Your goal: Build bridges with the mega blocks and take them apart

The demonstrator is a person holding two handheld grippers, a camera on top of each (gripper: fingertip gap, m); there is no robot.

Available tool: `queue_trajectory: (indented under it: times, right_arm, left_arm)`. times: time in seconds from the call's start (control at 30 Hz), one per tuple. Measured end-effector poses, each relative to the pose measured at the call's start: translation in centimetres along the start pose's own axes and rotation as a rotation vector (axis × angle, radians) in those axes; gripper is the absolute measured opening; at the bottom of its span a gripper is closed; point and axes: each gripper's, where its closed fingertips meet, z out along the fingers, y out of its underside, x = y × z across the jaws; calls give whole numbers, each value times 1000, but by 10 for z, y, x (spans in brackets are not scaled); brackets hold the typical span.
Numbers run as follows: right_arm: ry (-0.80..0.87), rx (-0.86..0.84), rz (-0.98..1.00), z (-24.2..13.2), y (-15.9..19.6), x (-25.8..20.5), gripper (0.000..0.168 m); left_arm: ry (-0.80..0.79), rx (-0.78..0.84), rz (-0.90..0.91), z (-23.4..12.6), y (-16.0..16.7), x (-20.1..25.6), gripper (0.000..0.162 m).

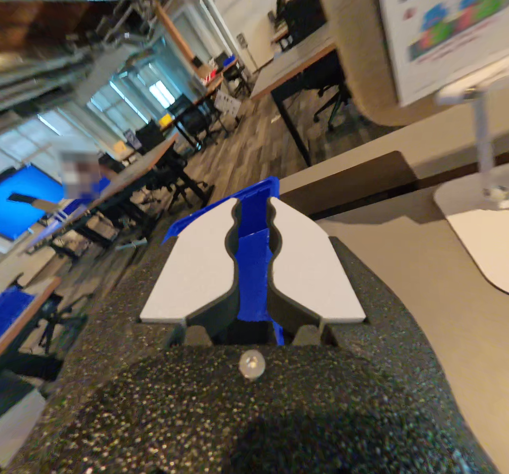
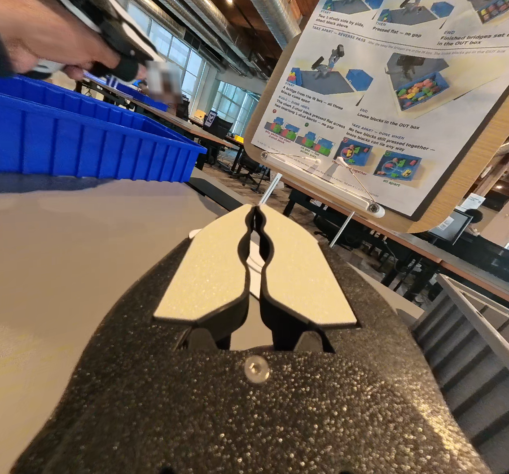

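No mega blocks show in either view. My left gripper (image 1: 253, 202) is shut on the wall of a blue bin (image 1: 252, 268); the blue plastic fills the gap between its fingers and runs out past the tips to the left. That view is strongly tilted. In the right wrist view the blue ribbed bin (image 2: 96, 146) stands at the left on the grey table (image 2: 82, 254), with a person's hand (image 2: 55, 36) holding the blurred left gripper above it. My right gripper (image 2: 254, 208) is shut and empty, low over the table.
A second blue bin (image 2: 55, 97) stands behind the first. An instruction board (image 2: 385, 89) on a white wire stand stands at the right; it also shows in the left wrist view (image 1: 440, 25), with its white base (image 1: 482, 240). Desks and chairs lie beyond the table edge. The grippers' ends are close to 30 cm from one another.
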Motion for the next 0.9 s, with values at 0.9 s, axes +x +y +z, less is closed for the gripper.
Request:
queue_trajectory:
  times: [0.9]
  right_arm:
    - [-22, -12, 36, 3, 3, -2, 0]
  left_arm:
    - [-7, -134, -150, 33, 64, -27, 24]
